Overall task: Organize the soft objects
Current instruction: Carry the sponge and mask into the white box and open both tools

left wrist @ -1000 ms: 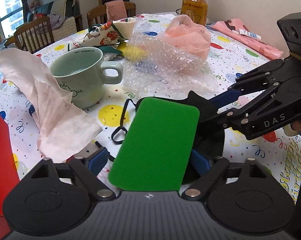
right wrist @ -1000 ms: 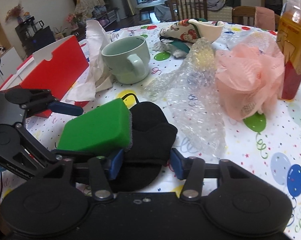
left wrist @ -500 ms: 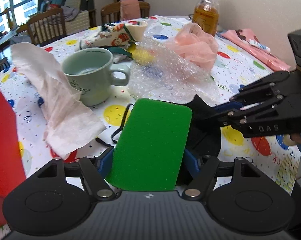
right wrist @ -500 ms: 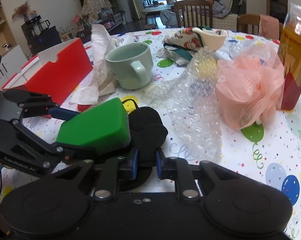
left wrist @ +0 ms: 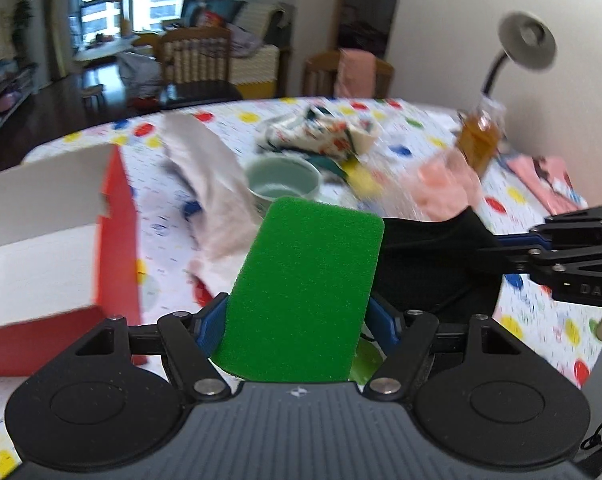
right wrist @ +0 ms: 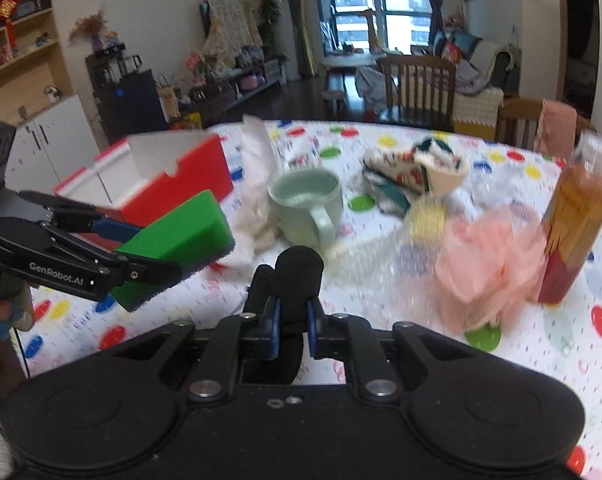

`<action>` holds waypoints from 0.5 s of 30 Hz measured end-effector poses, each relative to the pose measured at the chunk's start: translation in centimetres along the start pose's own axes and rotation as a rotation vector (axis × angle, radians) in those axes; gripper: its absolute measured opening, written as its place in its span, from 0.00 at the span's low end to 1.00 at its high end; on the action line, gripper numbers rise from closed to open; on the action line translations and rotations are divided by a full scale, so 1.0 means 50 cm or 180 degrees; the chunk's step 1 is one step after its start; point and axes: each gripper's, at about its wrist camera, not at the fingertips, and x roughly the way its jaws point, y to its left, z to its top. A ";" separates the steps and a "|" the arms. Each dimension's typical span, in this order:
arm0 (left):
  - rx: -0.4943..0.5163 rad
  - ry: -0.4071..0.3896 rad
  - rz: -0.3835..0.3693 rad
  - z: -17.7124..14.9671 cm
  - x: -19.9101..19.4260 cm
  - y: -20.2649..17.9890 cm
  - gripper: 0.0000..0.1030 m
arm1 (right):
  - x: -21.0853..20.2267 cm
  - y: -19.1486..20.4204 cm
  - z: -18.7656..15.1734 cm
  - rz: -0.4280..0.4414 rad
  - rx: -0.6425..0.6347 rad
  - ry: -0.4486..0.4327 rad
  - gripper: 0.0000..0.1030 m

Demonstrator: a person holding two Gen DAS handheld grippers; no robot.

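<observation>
Both grippers have lifted off the table [left wrist: 541, 336]: left gripper [left wrist: 297, 320] clamps the sponge [left wrist: 305, 296] between its jaws, right gripper [right wrist: 293, 320] pinches the black cloth [right wrist: 297, 276], both held above the tabletop.

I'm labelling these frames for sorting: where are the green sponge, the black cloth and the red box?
green sponge [left wrist: 305, 292], left wrist view, middle of its green face.
black cloth [right wrist: 297, 276], right wrist view, bunched top above the fingers.
red box [right wrist: 185, 190], right wrist view, red side wall.

A bright green sponge [left wrist: 305, 300] with a purple underside, a black cloth [right wrist: 297, 276], a red box [left wrist: 117, 236] lined white, a mint-green mug [right wrist: 307, 208], a pink mesh pouf [right wrist: 489, 264], and a white tablecloth [right wrist: 541, 336] with multicoloured dots.
</observation>
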 end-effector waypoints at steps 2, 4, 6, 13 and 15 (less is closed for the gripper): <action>-0.0074 -0.0061 0.0070 0.009 -0.024 0.009 0.70 | -0.014 0.006 0.019 0.0031 0.0001 -0.0062 0.12; -0.0138 -0.0117 0.0115 0.019 -0.047 0.023 0.70 | -0.025 0.015 0.043 0.0074 -0.0002 -0.0124 0.12; -0.0194 -0.0169 0.0154 0.029 -0.068 0.043 0.70 | -0.037 0.031 0.066 0.0096 -0.0028 -0.0204 0.12; -0.0281 -0.0267 0.0262 0.054 -0.128 0.145 0.70 | -0.034 0.116 0.157 0.0132 -0.0176 -0.0433 0.12; -0.0288 -0.0295 0.0294 0.058 -0.146 0.180 0.70 | -0.024 0.145 0.184 0.0143 -0.0236 -0.0481 0.12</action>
